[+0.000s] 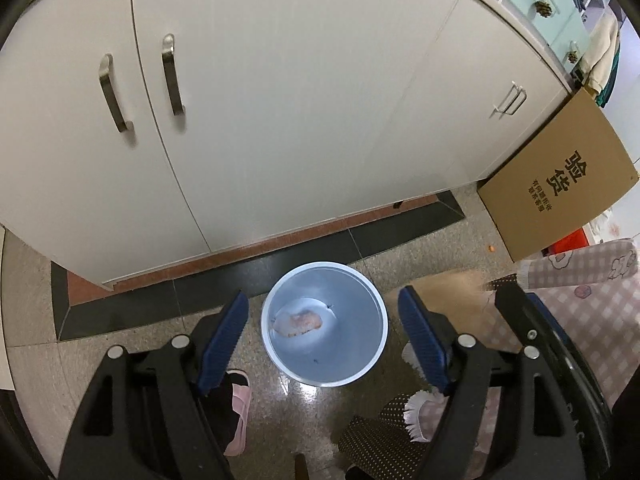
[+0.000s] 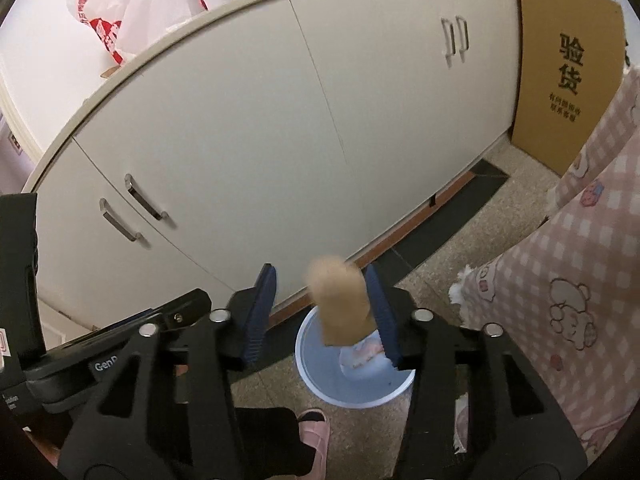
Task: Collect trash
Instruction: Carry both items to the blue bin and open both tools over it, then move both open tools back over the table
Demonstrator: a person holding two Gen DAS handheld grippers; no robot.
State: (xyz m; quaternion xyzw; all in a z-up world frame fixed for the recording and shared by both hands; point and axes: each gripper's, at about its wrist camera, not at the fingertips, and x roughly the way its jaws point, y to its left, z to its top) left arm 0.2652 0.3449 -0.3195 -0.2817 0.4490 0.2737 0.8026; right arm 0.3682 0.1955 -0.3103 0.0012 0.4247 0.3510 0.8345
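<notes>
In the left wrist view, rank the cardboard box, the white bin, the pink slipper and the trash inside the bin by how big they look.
1. cardboard box
2. white bin, not far behind the box; it may only look that big from nearness.
3. pink slipper, partly hidden by the left claw
4. trash in the bin

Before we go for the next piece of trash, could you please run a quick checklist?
1. Bin upright, mouth open: ok.
2. Tan piece over the bin: ok, blurred, apparently falling.
3. Right gripper open: ok; whether its fingers touch the piece: cannot tell.
4. Left gripper open and empty: ok.
5. Bin has room: ok, one wrapper at the bottom.
6. Next piece located: cannot tell.
</notes>
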